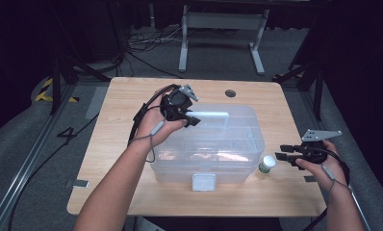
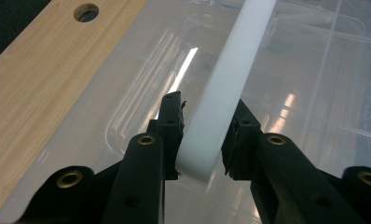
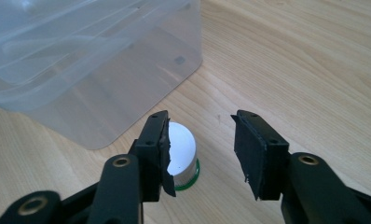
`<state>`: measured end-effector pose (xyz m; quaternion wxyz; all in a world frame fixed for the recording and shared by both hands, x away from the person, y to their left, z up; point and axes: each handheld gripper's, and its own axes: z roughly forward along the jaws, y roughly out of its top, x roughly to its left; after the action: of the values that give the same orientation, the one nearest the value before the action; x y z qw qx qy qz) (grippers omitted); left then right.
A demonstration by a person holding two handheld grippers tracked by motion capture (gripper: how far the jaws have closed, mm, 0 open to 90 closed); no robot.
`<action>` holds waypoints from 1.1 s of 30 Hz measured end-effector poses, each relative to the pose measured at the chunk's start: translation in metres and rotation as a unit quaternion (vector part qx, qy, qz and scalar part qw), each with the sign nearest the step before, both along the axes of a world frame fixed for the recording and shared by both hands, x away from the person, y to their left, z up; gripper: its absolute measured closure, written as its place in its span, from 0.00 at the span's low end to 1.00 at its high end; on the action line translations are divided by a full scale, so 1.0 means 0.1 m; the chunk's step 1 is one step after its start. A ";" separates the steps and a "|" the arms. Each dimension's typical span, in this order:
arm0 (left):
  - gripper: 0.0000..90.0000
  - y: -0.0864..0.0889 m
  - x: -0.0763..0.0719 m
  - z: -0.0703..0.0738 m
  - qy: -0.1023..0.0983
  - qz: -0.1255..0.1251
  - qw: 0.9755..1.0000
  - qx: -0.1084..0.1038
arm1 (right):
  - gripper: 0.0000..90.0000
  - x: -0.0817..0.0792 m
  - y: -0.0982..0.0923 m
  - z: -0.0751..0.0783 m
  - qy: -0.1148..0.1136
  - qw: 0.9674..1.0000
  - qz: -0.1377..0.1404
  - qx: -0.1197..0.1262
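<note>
Clear box (image 1: 213, 144) mid-bench (image 1: 108, 159), long axis left-right. White handle (image 2: 221, 93) along lid top, same axis, clamped at its left end by left gripper (image 2: 202, 135). Small white jar (image 3: 181, 154) upright on bench just right of box; right gripper (image 3: 200, 149) apart, nearer, jar by its left jaw.

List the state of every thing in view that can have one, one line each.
Clear plastic box: lid on, standing on the table.
White handle: lifted off the lid, clamped between the left gripper's jaws.
White latch: down against the front wall.
Small white-capped jar: upright, cap on, beside the box.
Left gripper: shut on the handle.
Right gripper: open, one jaw in front of the jar, not gripping it.
</note>
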<state>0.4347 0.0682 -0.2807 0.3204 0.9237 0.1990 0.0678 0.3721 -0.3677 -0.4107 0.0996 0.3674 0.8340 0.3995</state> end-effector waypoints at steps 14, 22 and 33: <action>0.80 0.00 0.17 0.11 0.015 0.017 1.000 -0.007 | 1.00 -0.12 0.13 0.18 -0.013 0.998 0.052 0.036; 0.79 -0.02 0.15 0.16 0.003 0.013 1.000 0.007 | 1.00 -0.22 0.34 0.29 -0.032 0.989 0.129 0.071; 0.79 0.00 0.13 0.18 0.007 0.012 1.000 0.008 | 1.00 -0.24 0.52 0.30 -0.053 0.984 0.151 0.080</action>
<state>0.4474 0.0687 -0.2624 0.3106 0.9242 0.2121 0.0664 0.3477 -0.3161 -0.3803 0.0521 0.2220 0.8389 0.4943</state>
